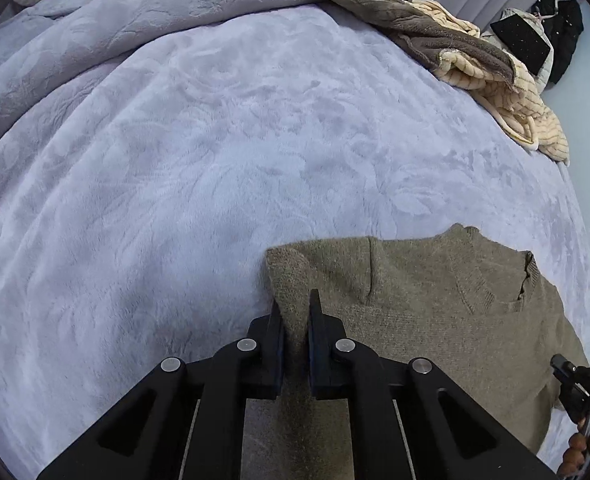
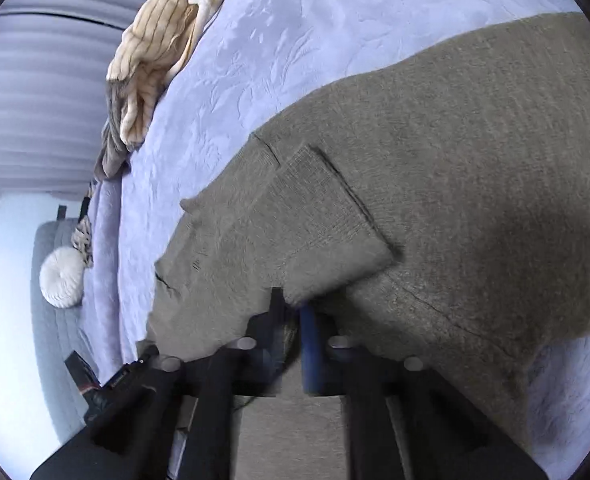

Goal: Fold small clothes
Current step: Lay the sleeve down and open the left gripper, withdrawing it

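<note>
Olive knit sweater (image 1: 435, 320) flat on bed (image 1: 175, 160): left tool (image 1: 295, 316) clenched on its edge, right tool (image 2: 291, 304) clenched on sleeve cuff. Fold in hand; next, likely carry both inward.

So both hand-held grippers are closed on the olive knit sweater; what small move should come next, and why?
Probably lift both together and carry the pinched edge across the olive knit sweater. The left hand-held gripper clamps a fold at its side, the right hand-held gripper a folded flap, and the rest lies flat on the lavender bedspread.
</note>
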Tool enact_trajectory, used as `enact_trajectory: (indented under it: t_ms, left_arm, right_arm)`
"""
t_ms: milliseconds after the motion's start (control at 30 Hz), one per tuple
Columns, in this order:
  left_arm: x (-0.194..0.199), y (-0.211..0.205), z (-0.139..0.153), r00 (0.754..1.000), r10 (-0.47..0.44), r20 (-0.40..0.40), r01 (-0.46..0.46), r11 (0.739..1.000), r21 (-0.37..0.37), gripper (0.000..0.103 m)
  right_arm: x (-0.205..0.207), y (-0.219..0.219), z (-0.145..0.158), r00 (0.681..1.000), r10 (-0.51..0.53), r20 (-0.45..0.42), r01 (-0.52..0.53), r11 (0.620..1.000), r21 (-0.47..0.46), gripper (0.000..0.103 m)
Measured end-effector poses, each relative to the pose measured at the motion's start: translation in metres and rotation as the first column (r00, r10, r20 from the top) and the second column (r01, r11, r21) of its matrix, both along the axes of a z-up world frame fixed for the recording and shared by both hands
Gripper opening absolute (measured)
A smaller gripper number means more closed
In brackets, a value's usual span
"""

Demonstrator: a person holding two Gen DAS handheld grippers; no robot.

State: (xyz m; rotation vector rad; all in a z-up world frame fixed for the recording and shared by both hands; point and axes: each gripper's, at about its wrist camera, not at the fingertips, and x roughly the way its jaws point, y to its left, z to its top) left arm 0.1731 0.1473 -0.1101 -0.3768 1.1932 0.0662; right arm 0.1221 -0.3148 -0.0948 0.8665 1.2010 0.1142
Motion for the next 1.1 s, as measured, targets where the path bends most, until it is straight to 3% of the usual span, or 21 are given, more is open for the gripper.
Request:
enact_trajectory:
  t_ms: [167, 300, 367, 400, 433, 467, 500, 533, 633, 733, 933, 1100]
  left_arm:
    - [0.001, 0.001, -0.012, 0.999, -0.04, -0.02, 0.04, 0.999, 0.027, 0.01]
    - [-0.006, 0.007, -0.001, 1.0, -0.01, -0.015, 0.011, 1.0, 0.023, 0.01]
    - [-0.013, 0.008, 0.01, 1.0, -0.022, -0.011, 0.023, 0.999, 0.045, 0.011]
    - [-0.02, 0.008, 0.015, 0.999, -0.031, -0.013, 0.032, 0.997, 0.067, 0.015]
    - [-0.027, 0.007, 0.021, 0.999, -0.037, -0.026, 0.04, 0.992, 0.119, 0.037]
    - [-0.035, 0.006, 0.026, 0.999, -0.037, -0.028, 0.042, 0.984, 0.173, 0.068]
    - [-0.048, 0.004, 0.034, 0.999, -0.044, -0.009, 0.045, 0.973, 0.226, 0.078]
    - [-0.06, 0.003, 0.04, 0.998, -0.063, 0.013, 0.058, 0.969, 0.242, 0.081]
    - [-0.098, 0.002, 0.046, 0.995, -0.101, 0.011, 0.095, 0.964, 0.248, 0.081]
    - [-0.127, -0.005, 0.035, 0.99, -0.137, -0.03, 0.14, 0.959, 0.245, 0.081]
    - [-0.133, -0.029, -0.002, 0.985, -0.146, -0.088, 0.163, 0.955, 0.247, 0.081]
    - [-0.121, -0.032, -0.011, 0.996, -0.06, -0.066, 0.077, 0.947, 0.312, 0.081]
  right_arm:
    - [-0.016, 0.004, -0.012, 0.999, 0.005, -0.048, -0.012, 0.99, -0.139, 0.007]
    - [-0.033, -0.007, -0.019, 0.998, -0.04, -0.049, 0.036, 0.997, -0.071, 0.008]
    - [-0.033, -0.004, -0.014, 0.998, -0.019, -0.053, 0.015, 0.997, -0.078, 0.017]
    - [-0.037, 0.001, -0.011, 0.998, 0.009, -0.054, -0.013, 0.998, -0.064, 0.024]
    - [-0.038, 0.008, -0.009, 0.998, 0.03, -0.052, -0.033, 0.998, -0.047, 0.047]
    - [-0.043, 0.017, -0.006, 0.997, 0.059, -0.046, -0.06, 0.998, -0.018, 0.068]
    - [-0.05, 0.031, -0.004, 0.994, 0.099, -0.038, -0.098, 0.995, 0.026, 0.07]
    - [-0.055, 0.046, -0.005, 0.989, 0.14, -0.039, -0.138, 0.989, 0.059, 0.07]
    - [-0.064, 0.084, -0.012, 0.976, 0.207, -0.062, -0.201, 0.975, 0.092, 0.07]
    - [-0.067, 0.097, -0.018, 0.982, 0.176, -0.074, -0.169, 0.981, 0.097, 0.07]
    - [-0.049, 0.069, -0.007, 0.996, 0.072, -0.045, -0.073, 0.997, -0.014, 0.07]
    - [-0.025, 0.036, -0.023, 0.996, -0.055, -0.064, 0.056, 0.998, 0.025, 0.068]
